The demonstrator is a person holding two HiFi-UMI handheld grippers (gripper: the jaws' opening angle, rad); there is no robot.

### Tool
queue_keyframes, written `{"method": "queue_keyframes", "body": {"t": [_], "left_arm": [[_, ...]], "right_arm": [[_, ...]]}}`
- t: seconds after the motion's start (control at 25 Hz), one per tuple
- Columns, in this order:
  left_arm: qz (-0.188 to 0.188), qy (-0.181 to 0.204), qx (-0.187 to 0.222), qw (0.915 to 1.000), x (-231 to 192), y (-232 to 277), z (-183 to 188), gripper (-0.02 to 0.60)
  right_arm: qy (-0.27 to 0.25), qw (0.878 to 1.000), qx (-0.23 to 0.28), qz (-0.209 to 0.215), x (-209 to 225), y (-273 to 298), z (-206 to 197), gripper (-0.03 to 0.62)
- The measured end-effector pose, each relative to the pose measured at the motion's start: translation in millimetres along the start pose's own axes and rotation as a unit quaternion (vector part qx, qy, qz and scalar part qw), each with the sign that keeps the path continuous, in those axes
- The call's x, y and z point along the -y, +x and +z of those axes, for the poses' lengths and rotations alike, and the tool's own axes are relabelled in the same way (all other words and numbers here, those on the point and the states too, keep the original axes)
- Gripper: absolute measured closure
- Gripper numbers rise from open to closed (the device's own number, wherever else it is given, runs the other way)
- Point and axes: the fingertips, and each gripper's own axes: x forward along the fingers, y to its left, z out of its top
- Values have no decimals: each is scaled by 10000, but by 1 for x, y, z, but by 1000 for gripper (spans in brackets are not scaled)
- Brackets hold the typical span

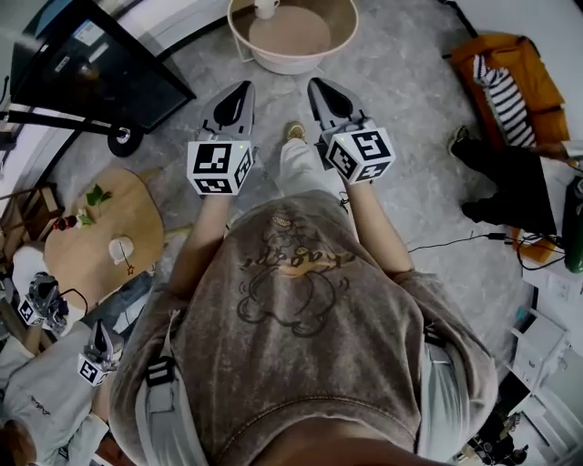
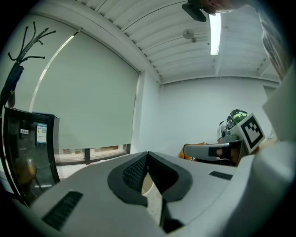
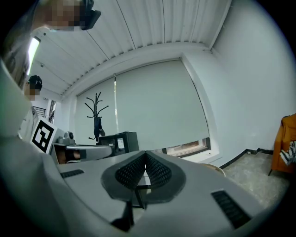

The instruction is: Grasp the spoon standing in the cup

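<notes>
Grey mottled floor (image 1: 410, 136) fills the head view. At upper left stands a black screen (image 1: 91, 64) on a wheeled stand, and below it a low wooden table (image 1: 141, 227) carries a few green leaves (image 1: 96, 195).

Left of centre, the left gripper (image 1: 241, 88) points toward the top of the frame; its jaws are pressed together with nothing between them, as its own view shows (image 2: 148, 153).

At top centre sits a round tabletop (image 1: 293, 65) with a pale raised rim and a tan surface. On it stands the cup (image 1: 266, 8), small and white, cut off by the frame's upper edge. The spoon cannot be made out.

Just right of centre, the right gripper (image 1: 319, 85) lies parallel to the left one, its jaws likewise closed and empty (image 3: 145, 152). Both tips sit near the tabletop's rim, apart from the cup.

At upper right is an orange chair (image 1: 524, 64) with a striped cloth (image 1: 503, 96) on it.
</notes>
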Motion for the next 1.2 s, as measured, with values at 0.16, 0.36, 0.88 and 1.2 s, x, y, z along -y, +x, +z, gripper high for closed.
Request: {"method": "queue_keyframes", "body": {"t": [0.16,0.36,0.88,1.2], "left_arm": [[3,110,-33,9999,-13,38,3,565],[12,93,-68,9999,-27,90,16,565],[380,96,1,9992,-74,226,55,565],[614,83,-51,9981,-88,274,59,565]], "right_arm": [[8,10000,-51,41,27,29,4,577],[47,9997,-187,150,63,67,16,577],[-74,9981,-293,531,166,169,54,577],[-11,9975,-286,653,216,202,66,577]]}}
